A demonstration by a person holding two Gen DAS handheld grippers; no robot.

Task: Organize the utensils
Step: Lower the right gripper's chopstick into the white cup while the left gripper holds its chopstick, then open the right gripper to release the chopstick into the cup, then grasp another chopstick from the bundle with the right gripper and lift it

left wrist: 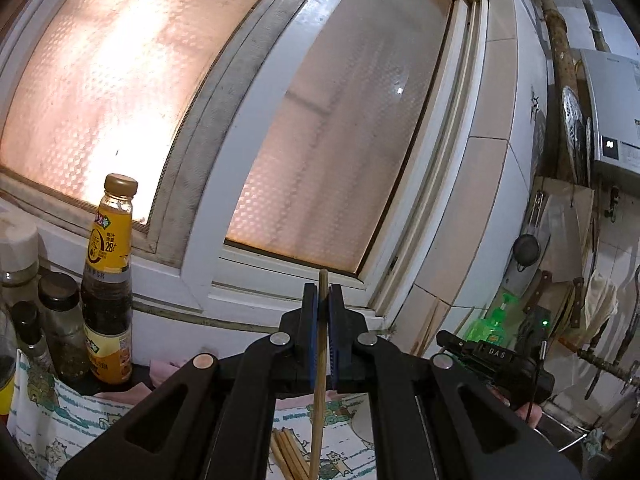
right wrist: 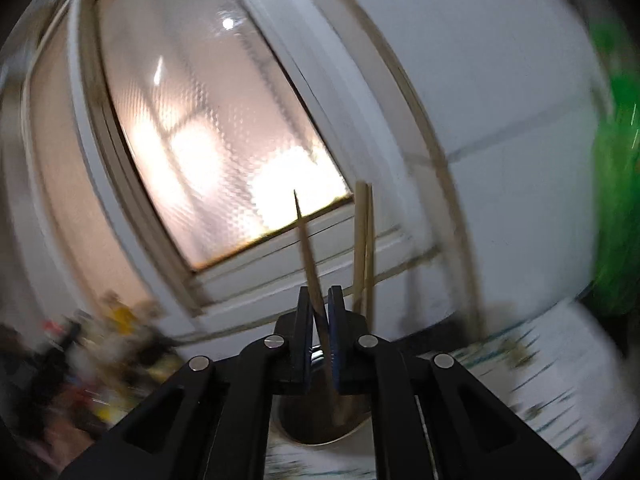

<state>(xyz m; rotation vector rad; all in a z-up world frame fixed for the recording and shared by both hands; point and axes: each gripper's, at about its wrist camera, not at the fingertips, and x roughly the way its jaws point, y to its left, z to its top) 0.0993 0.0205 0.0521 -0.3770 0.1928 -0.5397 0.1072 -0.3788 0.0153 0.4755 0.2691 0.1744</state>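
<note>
Left gripper, nearest the lens, held one chopstick upright, jaws nearly shut on it. Right gripper likewise pinched a chopstick, tilted across its jaws above a round holder; two more sticks stood there. Risk: tilted stick could pivot or slip, missing the holder. Both grippers pointed roughly level toward the window; loose chopsticks lay on the table.

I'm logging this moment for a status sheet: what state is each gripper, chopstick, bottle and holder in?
left gripper: shut on a chopstick
left chopstick: held upright between the pads
loose chopsticks: lying on the patterned cloth
sauce bottle: upright, capped
right gripper: shut on a chopstick
right chopstick: held, tilted
round holder: upright, chopsticks standing in it
</note>
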